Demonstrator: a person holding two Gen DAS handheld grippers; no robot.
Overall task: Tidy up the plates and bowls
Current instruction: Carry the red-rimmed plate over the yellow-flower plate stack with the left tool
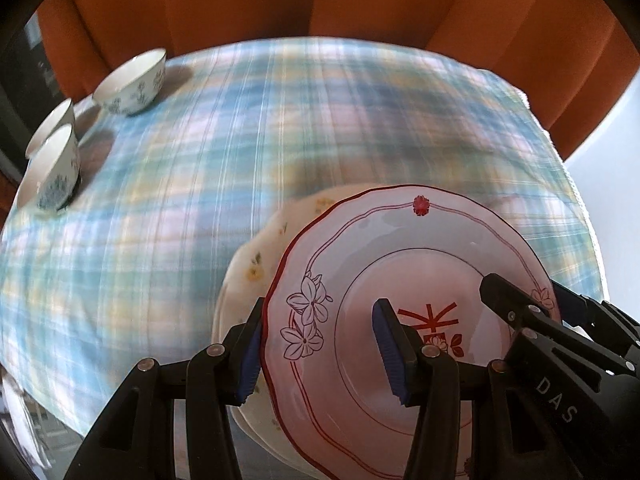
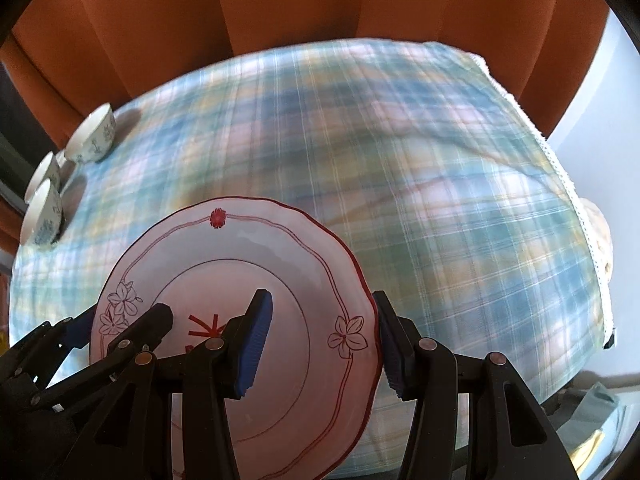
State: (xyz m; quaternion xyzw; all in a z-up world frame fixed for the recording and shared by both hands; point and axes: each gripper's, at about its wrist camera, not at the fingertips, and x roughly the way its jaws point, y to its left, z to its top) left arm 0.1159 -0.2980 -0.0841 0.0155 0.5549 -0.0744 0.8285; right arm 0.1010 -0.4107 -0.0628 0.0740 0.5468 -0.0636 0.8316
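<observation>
The red-rimmed plate [image 1: 400, 280] is held at the near centre of the worktop [image 1: 200, 180], your left gripper [image 1: 320, 352] clamped on its left rim, your right gripper [image 2: 324, 344] on its right rim. A floral plate [image 1: 256, 264] lies beneath. Three bowls [image 1: 132, 84] stand far left.

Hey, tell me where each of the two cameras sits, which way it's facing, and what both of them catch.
Left wrist: rides the left hand-held gripper, looks steeply down at the red-rimmed plate above a cream plate; the right hand-held gripper shows too.
Right wrist: rides the right hand-held gripper, looks down at the same plate; the left one shows.
Shared: plate, plaid tablecloth, three bowls, orange curtain.
</observation>
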